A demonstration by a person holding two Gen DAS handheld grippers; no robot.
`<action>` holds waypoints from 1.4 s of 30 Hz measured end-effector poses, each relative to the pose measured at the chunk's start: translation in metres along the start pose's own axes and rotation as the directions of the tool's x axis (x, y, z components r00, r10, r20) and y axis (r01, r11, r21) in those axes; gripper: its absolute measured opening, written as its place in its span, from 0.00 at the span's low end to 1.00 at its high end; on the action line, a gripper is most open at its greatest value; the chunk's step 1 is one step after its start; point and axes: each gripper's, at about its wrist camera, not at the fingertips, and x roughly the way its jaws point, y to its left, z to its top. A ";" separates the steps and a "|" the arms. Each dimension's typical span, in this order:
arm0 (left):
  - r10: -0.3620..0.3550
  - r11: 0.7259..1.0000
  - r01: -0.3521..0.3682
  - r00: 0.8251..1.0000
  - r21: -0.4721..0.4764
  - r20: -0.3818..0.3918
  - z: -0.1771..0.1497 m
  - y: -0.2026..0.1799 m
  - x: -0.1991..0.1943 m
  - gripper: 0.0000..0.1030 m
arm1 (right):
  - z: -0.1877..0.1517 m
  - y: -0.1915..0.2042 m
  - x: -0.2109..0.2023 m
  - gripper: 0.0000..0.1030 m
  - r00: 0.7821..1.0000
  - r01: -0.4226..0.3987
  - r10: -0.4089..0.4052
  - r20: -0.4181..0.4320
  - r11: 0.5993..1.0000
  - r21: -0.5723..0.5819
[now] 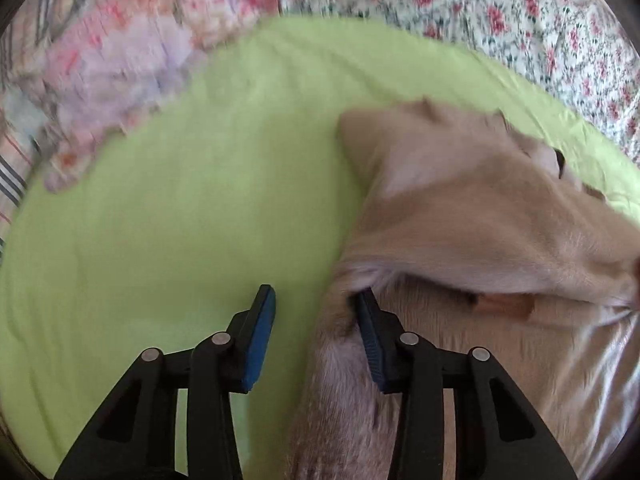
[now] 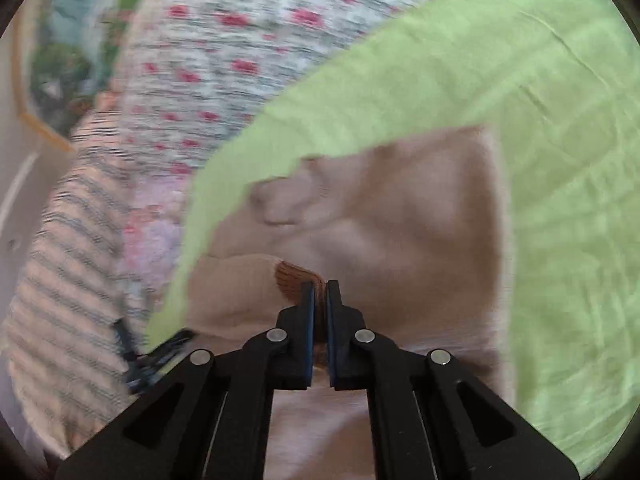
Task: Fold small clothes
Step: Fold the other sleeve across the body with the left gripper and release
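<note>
A small beige knitted garment (image 1: 460,216) lies on a light green cloth (image 1: 180,220); part of it is lifted and folded over toward the right. My left gripper (image 1: 316,300) is open, its right finger (image 1: 370,332) against the garment's edge, its left finger over the green cloth. In the right wrist view the same beige garment (image 2: 380,208) lies on the green cloth (image 2: 560,160). My right gripper (image 2: 319,286) is shut on a brown ribbed edge (image 2: 294,276) of the garment.
A floral bedspread (image 1: 480,8) surrounds the green cloth. A pile of pink and lilac clothes (image 1: 120,64) lies at the far left. Striped fabric (image 2: 68,248) shows at the left of the right wrist view. Both views are motion-blurred.
</note>
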 end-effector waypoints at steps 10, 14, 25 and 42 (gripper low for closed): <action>-0.402 0.916 0.402 0.916 0.000 0.009 0.043 0.018 -0.033 0.80 | -0.019 0.010 0.014 0.55 0.999 -0.009 0.011 0.030 0.998 -0.057; -0.417 0.909 0.415 0.902 -0.043 -0.113 0.078 0.004 0.025 0.80 | -0.027 0.015 0.018 0.55 0.998 0.061 -0.056 0.036 0.990 -0.125; -0.356 0.929 0.334 0.924 0.158 0.142 0.084 -0.034 0.001 0.07 | -0.003 0.032 -0.040 0.08 0.990 -0.051 0.073 0.117 0.982 -0.181; -0.243 0.967 0.244 0.970 0.070 -0.031 0.077 -0.021 0.048 0.51 | -0.010 0.016 0.001 0.12 0.954 0.299 -0.299 0.025 0.940 -0.166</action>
